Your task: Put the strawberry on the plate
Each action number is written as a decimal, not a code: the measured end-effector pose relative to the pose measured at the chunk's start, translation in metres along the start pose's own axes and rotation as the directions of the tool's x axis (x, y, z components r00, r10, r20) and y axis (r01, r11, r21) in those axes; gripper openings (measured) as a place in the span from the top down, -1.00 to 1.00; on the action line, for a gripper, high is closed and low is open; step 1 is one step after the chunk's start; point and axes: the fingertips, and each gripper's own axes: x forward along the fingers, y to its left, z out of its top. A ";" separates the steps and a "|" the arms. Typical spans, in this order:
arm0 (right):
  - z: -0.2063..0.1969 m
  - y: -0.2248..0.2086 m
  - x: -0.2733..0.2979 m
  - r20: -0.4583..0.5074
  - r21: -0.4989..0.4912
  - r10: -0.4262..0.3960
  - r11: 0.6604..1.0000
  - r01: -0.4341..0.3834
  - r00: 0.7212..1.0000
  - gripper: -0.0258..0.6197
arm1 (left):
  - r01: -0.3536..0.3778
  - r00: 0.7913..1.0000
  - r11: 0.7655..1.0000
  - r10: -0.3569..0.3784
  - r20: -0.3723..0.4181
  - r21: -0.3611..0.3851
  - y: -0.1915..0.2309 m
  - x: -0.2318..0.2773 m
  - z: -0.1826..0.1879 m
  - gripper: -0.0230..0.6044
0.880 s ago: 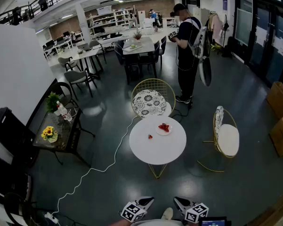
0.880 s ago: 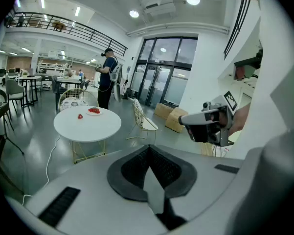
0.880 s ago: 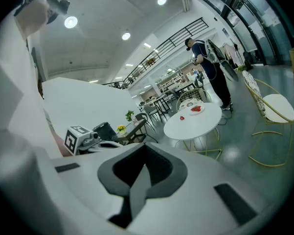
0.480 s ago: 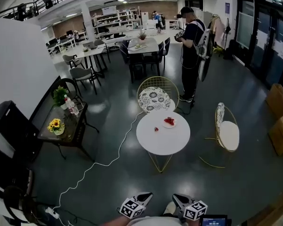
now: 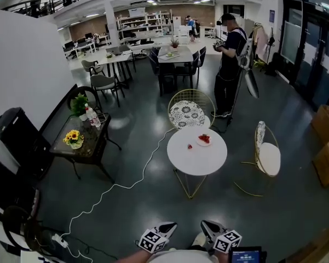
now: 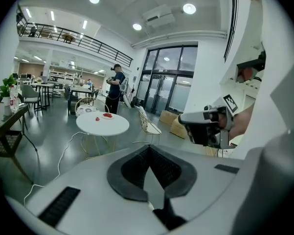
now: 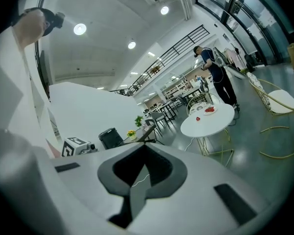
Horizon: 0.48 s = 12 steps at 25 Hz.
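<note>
The left gripper point(image 5: 157, 239) and right gripper point(image 5: 221, 239) were carried low and close to the body, side by side at the bottom edge of the head view. That fitted a walk-up rather than a reach. The round white table point(image 5: 197, 160) stood well apart from them across open floor.

Both grippers were closed with nothing held. In each gripper view the 2 dark pads met at the tip with no gap and nothing between them. Carrying them closed made sense while there was nothing within reach to grasp. Each pointed a little downward toward the table, so its camera kept the tabletop in sight.

1 strawberry point(image 5: 190, 146) lay loose on the bare tabletop, just beside the plate point(image 5: 204, 139) on its left and not on it. The plate already held something red, probably more fruit, though it was too small to be sure. The task was not yet done.

2 wire chairs ringed the table, 1 at the far side point(image 5: 189, 113) and 1 at the right point(image 5: 267, 156), leaving the near side free. A white cable point(image 5: 126, 188) trailed across the floor to the left of the straight path and could have caught a foot.
</note>
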 end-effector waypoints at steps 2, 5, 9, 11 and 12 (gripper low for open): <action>-0.004 0.005 0.004 -0.014 -0.007 0.004 1.000 -0.004 1.000 0.90 | -0.002 1.000 1.000 0.002 0.008 0.006 0.001 -0.004 -0.003 0.91; -0.009 0.011 0.013 -0.034 -0.019 0.002 1.000 -0.002 0.999 0.90 | -0.022 1.000 1.000 0.021 0.014 0.015 0.007 -0.010 -0.006 0.91; -0.012 0.012 0.015 -0.040 -0.037 -0.021 0.999 0.020 0.999 0.90 | -0.048 0.999 0.999 0.048 0.015 0.011 0.011 -0.013 -0.011 0.91; -0.015 0.011 0.011 -0.048 -0.040 -0.039 0.999 0.038 0.998 0.90 | -0.048 0.999 0.999 0.048 0.014 0.005 0.008 -0.015 -0.013 0.91; -0.016 0.011 0.009 -0.051 -0.040 -0.047 0.998 0.045 0.998 0.90 | -0.047 0.999 0.999 0.047 0.016 0.004 0.007 -0.016 -0.014 0.91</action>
